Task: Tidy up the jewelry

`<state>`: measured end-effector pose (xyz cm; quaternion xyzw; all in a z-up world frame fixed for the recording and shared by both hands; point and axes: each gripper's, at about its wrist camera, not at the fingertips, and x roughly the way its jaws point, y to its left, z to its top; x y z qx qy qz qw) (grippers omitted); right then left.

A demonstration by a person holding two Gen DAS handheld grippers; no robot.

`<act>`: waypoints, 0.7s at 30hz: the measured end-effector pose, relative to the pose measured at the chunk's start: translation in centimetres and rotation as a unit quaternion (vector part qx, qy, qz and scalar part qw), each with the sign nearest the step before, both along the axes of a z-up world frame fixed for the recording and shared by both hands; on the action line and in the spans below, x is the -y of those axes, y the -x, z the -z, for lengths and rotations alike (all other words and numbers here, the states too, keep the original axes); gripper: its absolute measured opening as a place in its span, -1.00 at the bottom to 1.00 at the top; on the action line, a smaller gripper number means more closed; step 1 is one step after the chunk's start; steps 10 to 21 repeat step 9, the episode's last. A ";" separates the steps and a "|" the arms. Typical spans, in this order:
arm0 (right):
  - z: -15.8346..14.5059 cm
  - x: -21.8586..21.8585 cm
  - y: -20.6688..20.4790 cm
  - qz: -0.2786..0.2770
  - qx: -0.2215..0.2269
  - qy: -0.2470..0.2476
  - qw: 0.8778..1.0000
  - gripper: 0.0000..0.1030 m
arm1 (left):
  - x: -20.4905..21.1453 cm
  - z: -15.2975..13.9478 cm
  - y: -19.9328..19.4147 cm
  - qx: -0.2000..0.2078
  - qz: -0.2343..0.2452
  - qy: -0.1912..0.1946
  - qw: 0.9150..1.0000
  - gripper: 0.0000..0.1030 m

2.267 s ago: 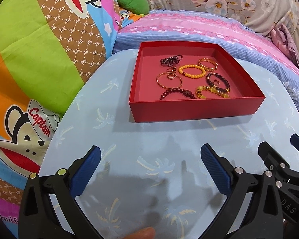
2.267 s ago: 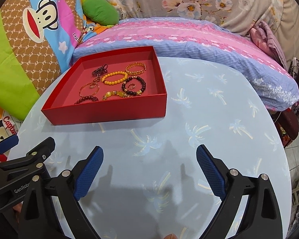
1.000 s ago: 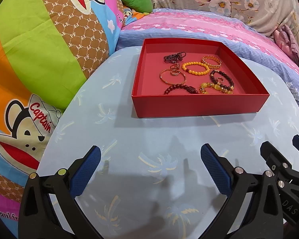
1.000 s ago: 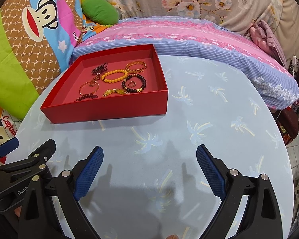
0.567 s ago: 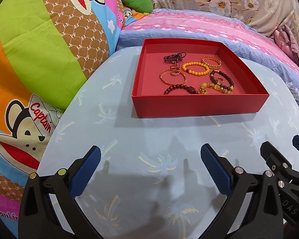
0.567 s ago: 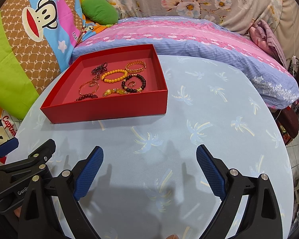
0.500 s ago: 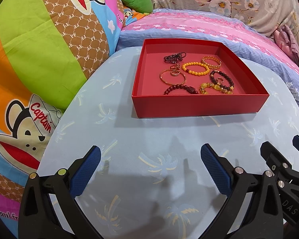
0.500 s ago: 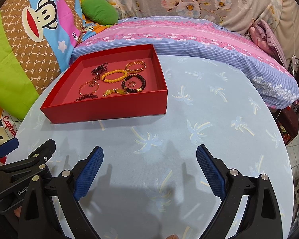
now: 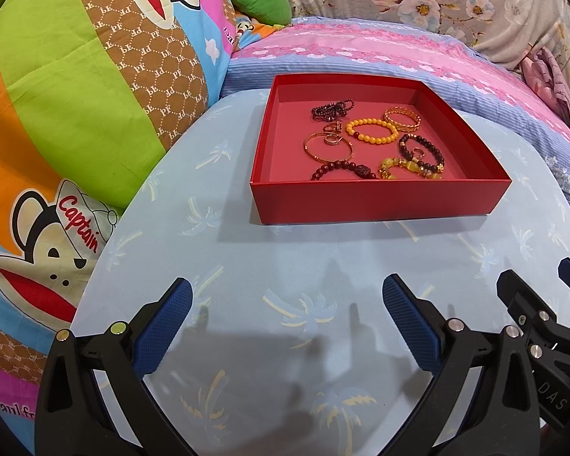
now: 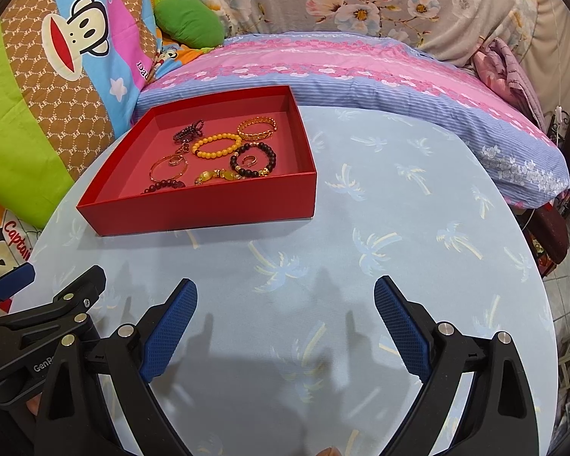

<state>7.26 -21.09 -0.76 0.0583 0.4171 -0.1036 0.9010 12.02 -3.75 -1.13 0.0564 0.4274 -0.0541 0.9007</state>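
Observation:
A red open box (image 9: 376, 201) stands on the far side of the round table (image 9: 285, 266); it also shows in the right wrist view (image 10: 209, 209). Inside lie several bracelets and rings: a yellow bead bracelet (image 9: 371, 130), a gold bangle (image 9: 402, 119), a thin gold hoop (image 9: 327, 147), dark bead bracelets (image 9: 421, 152). My left gripper (image 9: 287, 323) is open and empty, low over the near table. My right gripper (image 10: 285, 323) is open and empty beside it, to its right.
The table has a light blue cloth with palm prints. A bed with a pink and blue striped cover (image 10: 342, 72) lies behind it. Cartoon monkey bedding (image 9: 76, 114) rises at the left. A green cushion (image 10: 188, 19) sits far back. The floor drops off at the right (image 10: 566, 304).
Over the last second nothing has visibly moved. Since 2.3 s ago both grippers have drawn back slightly from the box; both stayed open.

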 end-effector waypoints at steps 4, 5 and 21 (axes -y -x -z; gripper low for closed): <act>0.0 0.1 0.0 0.001 0.000 0.000 1.000 0.76 | 0.0 0.0 0.0 0.000 -0.001 0.000 1.000 0.86; 0.0 0.1 0.0 0.001 0.000 0.000 1.000 0.76 | 0.0 0.0 0.1 0.001 -0.001 0.000 1.000 0.86; 0.0 0.2 0.0 0.001 0.000 0.000 1.000 0.76 | 0.0 -0.1 0.2 0.001 -0.001 0.000 1.000 0.86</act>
